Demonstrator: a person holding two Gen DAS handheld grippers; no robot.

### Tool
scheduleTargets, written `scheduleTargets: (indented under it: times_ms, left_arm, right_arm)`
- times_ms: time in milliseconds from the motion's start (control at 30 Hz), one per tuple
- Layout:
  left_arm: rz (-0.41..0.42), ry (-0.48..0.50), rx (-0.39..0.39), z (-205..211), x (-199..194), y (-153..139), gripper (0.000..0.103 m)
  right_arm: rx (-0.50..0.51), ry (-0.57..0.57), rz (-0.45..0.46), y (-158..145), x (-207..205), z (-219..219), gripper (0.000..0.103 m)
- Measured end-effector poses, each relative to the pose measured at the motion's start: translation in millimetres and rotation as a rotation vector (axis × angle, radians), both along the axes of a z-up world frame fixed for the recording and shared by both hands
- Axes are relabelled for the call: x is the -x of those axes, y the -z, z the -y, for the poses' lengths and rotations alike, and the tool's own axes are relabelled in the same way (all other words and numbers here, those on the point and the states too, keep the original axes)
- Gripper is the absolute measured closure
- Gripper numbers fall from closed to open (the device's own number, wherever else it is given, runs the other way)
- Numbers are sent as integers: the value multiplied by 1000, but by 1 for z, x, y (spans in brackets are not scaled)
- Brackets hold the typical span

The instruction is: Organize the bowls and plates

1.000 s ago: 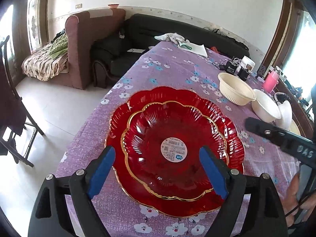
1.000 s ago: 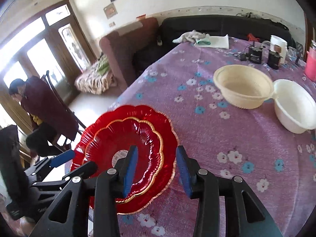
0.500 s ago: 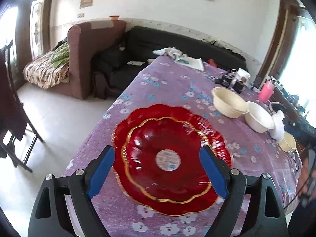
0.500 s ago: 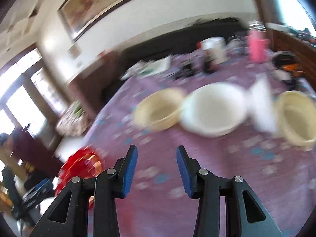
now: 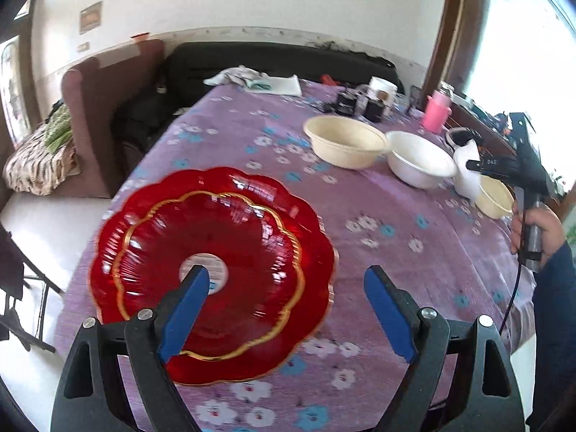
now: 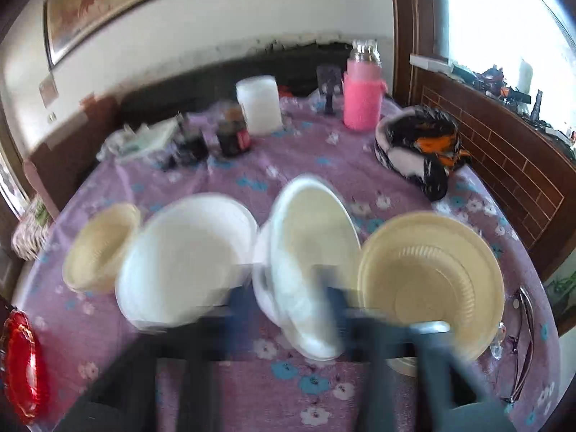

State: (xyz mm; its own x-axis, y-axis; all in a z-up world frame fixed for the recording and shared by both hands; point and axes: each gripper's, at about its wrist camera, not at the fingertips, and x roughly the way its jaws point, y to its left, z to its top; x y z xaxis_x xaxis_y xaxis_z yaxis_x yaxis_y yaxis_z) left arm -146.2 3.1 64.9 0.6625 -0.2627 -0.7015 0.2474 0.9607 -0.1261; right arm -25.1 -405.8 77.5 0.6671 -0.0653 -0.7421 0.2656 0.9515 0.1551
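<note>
The left gripper (image 5: 284, 306) hangs with jaws wide and empty over the stacked red plates (image 5: 212, 270). The right gripper (image 6: 284, 309), blurred, jaws shut on the tilted white bowl (image 6: 309, 252). Lift it slowly, clearing neighbouring bowls on the surface (image 6: 324, 158).

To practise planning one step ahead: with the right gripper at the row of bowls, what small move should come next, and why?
Probably a slight lift with the right gripper to test its hold. Its jaws have just closed at the lower rim of the tilted white bowl, but blur hides whether they pinch it.
</note>
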Motion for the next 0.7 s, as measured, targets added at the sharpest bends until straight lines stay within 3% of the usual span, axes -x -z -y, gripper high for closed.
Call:
scheduleTargets:
  times_ms: [167, 400, 467, 500, 533, 600, 700]
  left_arm:
    - [-18, 41, 8, 12, 1, 5, 15]
    - [-42, 71, 26, 22, 3, 7, 16]
    - [-45, 74, 30, 23, 3, 7, 16]
    - [-44, 75, 29, 23, 3, 6, 16]
    - [-43, 75, 29, 24, 3, 6, 16]
    - [-43, 80, 33, 26, 3, 5, 16]
    - [-48, 91, 52, 31, 1, 4, 16]
  right_arm:
    - [43, -83, 51, -11, 35, -29, 96]
    - [135, -505, 31, -16, 118, -144, 94]
    - [152, -660, 25, -13, 142, -173, 90]
    - [160, -688, 41, -14, 151, -178, 76]
    - [165, -699, 74, -17, 164, -180, 55]
    - [138, -700, 145, -28, 179, -173, 34]
    - [71, -638, 263, -44, 195, -145, 29]
